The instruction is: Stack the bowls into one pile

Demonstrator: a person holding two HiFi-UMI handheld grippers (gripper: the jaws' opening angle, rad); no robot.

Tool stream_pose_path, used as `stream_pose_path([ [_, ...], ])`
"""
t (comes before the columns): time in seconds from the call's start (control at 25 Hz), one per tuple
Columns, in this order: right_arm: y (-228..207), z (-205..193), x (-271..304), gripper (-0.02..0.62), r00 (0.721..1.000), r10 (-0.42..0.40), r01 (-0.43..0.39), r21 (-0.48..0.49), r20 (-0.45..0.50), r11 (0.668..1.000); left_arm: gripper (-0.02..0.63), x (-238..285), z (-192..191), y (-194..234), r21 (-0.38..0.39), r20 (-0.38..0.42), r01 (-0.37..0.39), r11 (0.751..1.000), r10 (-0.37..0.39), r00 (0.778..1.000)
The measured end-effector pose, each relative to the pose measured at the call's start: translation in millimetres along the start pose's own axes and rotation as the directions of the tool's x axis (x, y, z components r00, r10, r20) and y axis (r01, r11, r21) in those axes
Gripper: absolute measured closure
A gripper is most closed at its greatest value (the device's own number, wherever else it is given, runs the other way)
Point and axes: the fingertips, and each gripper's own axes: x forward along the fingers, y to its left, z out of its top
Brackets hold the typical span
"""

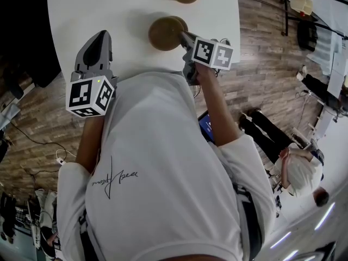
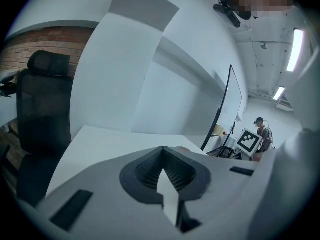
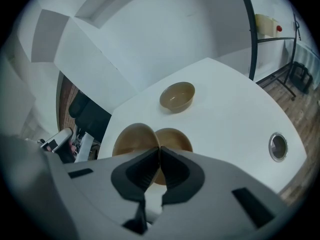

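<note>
I see three bowls: far bowl point(image 3: 177, 96), left bowl point(image 3: 131, 140), right bowl point(image 3: 176, 136). My two claws: left claw point(image 2: 162, 150), right claw point(image 3: 159, 149). One table point(image 3: 235, 114).

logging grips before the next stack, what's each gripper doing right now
Left gripper: closed, nothing between its jaws.
Right gripper: closed on the rim of a round brown bowl.

A white short-sleeved T-shirt point(image 1: 179, 200) with black script point(image 1: 115, 178) is worn. The grey left claw point(image 1: 100, 35) and right claw point(image 1: 184, 37) are each fitted with a black-and-white marker cube point(image 1: 89, 95).
</note>
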Motion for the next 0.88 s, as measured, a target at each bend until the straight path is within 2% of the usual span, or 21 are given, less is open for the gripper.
stream_pose_path([
  [0.88, -37, -6, 1, 0.574, 0.997, -0.075, 0.075, 0.081, -0.003, 0.994, 0.6, 3, -4, -1, -0.009, -0.013, 0.003, 1.0, -0.003, 1.0],
])
